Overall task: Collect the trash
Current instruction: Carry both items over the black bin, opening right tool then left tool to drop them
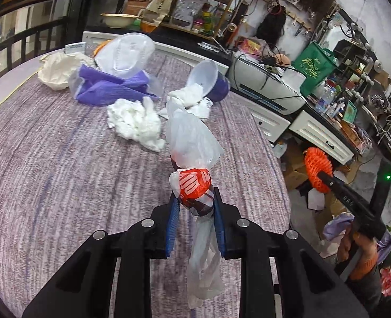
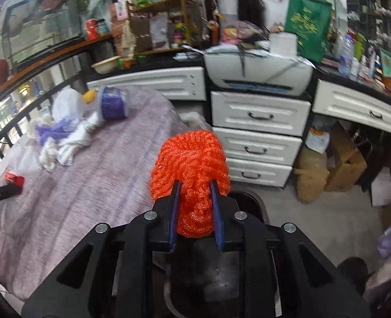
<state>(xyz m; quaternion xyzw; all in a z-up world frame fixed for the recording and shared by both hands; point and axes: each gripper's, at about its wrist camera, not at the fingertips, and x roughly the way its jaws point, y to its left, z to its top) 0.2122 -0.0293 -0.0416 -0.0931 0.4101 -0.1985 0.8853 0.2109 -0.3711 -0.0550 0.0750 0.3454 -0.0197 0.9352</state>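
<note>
1. The left tool (image 1: 194, 204) is nearly together, its blue pads clamped on a crumpled clear plastic bag with a red-and-white printed band (image 1: 194, 188); the bag sticks up past the fingertips and also hangs down between the fingers.
2. The right tool (image 2: 195, 188) is likewise nearly together, clamped on a bright orange foam mesh sleeve (image 2: 190, 169), which bulges above and to both sides of the pads.
3. The round surface with a mauve woven cloth (image 1: 62, 159) carries more trash: a wad of white tissue (image 1: 135, 122), a tipped-over purple paper cup with a white inside (image 1: 208, 80) with white tissue spilling from its mouth, a purple mesh bag (image 1: 110, 87), a clear plastic lidded tub (image 1: 126, 53) on it, and a cream crumpled paper ball (image 1: 56, 70).
4. Beyond the surface stand white drawer units (image 2: 259, 137), a grey-white printer (image 2: 259, 74), a green tote bag (image 2: 308, 26) and crowded shelves.
5. Both tools point downward at a slant. In the left wrist view the right tool appears at the right edge, off the surface, gripped by an orange-gloved hand (image 1: 362, 254).
</note>
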